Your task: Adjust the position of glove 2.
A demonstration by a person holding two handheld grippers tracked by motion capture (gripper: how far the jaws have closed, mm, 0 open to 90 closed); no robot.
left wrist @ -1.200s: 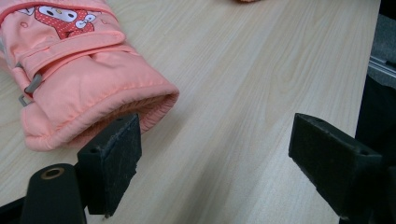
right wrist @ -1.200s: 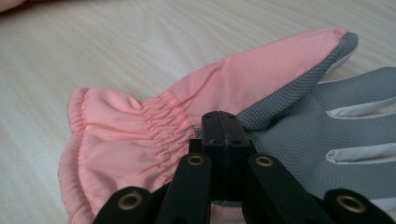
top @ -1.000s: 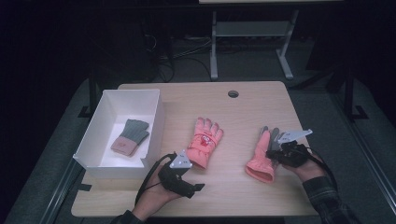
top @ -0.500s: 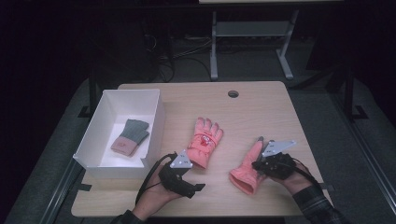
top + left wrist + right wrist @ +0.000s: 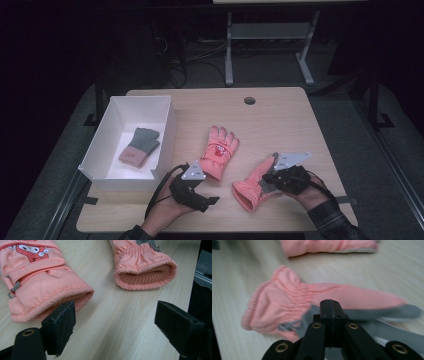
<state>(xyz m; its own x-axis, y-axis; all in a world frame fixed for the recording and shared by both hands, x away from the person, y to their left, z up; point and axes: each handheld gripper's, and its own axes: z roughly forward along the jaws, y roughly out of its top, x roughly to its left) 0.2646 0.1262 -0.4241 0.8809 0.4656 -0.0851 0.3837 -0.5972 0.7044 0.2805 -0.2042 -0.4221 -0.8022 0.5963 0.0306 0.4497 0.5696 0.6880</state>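
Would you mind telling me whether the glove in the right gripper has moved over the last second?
Yes. The held glove has been dragged toward the table's near edge and closer to the other pink glove, which stayed put.

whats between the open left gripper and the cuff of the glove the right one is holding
Only bare table. In the left gripper view, light wood runs from the left gripper to the open cuff of the held glove. The other pink glove lies off to the side.
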